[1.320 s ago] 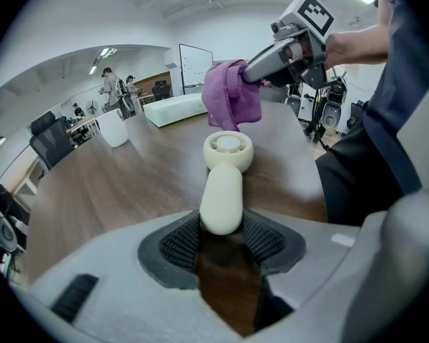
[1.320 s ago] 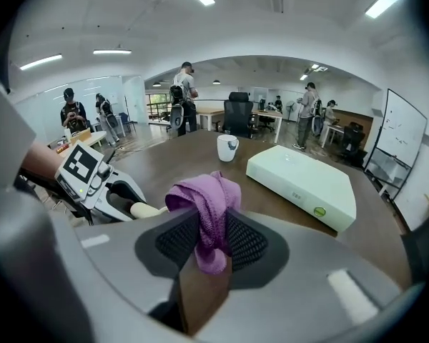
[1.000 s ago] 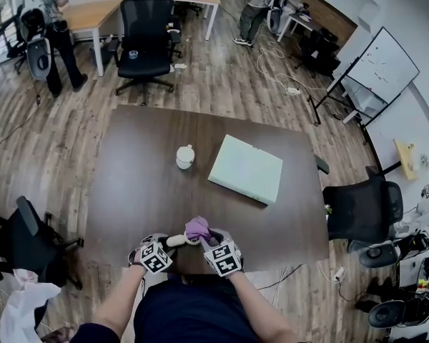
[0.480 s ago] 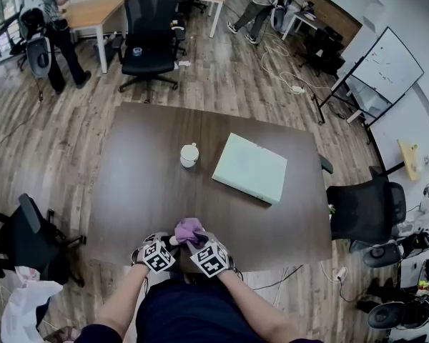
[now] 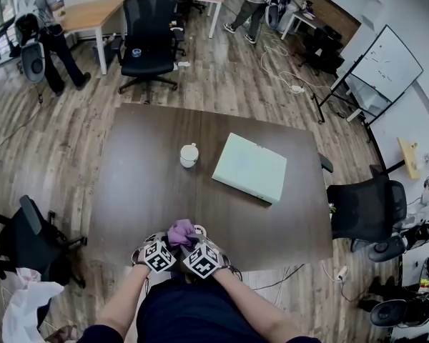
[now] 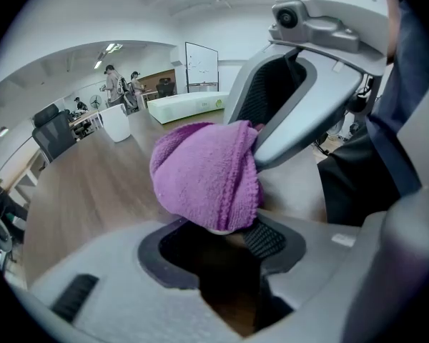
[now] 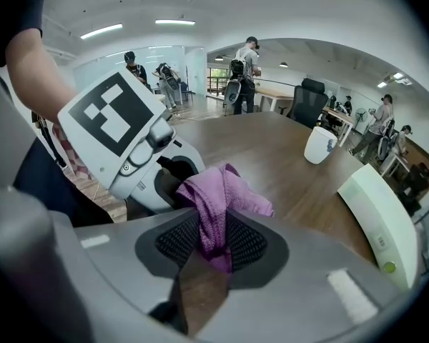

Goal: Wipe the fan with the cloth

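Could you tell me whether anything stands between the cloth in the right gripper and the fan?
Nothing visible does. The purple cloth, pinched in the right gripper, drapes straight over the fan held in the left gripper, and hides most of it.

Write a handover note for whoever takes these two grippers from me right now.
The left gripper: jaws seem shut on the fan, mostly hidden under the cloth, at the table's near edge.
The right gripper: jaws shut on the cloth, draped over the fan.
Done: cloth is on the fan; how much is wiped cannot be told.
To do: finish wiping the fan.
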`<state>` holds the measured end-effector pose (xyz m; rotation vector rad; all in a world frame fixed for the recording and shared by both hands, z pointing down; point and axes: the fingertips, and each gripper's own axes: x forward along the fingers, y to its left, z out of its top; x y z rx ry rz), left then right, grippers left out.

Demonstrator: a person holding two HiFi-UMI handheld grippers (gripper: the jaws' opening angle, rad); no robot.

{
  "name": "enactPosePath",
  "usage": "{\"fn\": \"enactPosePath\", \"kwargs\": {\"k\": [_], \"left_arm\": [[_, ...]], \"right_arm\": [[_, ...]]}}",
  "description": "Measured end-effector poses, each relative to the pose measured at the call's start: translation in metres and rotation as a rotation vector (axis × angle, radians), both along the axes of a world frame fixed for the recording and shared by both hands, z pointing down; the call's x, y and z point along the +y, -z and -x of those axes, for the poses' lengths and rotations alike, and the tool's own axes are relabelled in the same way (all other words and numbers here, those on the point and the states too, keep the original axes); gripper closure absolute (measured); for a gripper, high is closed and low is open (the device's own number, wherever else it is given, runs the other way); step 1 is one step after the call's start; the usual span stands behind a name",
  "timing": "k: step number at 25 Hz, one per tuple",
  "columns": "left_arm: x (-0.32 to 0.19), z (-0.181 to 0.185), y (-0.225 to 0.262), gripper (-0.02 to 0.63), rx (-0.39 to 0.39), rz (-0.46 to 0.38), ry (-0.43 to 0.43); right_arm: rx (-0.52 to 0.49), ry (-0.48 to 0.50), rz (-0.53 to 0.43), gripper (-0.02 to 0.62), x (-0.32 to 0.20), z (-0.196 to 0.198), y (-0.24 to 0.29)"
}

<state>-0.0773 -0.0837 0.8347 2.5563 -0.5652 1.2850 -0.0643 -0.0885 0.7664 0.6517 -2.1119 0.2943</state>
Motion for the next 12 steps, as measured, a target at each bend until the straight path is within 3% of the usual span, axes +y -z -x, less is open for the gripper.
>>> {"fn": "enactPosePath", "kwargs": {"k": [12], "left_arm": [[0.001,0.001,0.000,0.417,-0.031,-0.011,-0.011]], "right_arm": [[0.085,-0.002,-0.064,0.474,0.009,-0.022,-0.003]]}}
